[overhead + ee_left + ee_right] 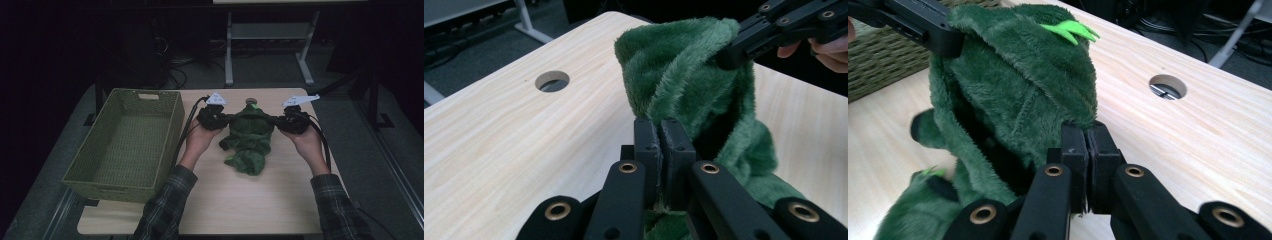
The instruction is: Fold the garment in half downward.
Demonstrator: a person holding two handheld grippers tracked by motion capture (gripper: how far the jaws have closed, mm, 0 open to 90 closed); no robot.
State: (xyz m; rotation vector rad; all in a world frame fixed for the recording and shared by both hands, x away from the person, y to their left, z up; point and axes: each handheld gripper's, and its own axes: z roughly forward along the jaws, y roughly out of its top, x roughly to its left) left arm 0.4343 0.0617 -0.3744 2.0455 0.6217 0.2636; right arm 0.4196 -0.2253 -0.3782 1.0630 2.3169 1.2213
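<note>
Plush green garment stretched between your two grippers above the middle of the wooden table, its lower end resting on the tabletop. Your left gripper has its jaws pinched tight on the garment's left edge; your right gripper clamps the right edge likewise. Woven basket stands to the left, apart from the fabric.
</note>
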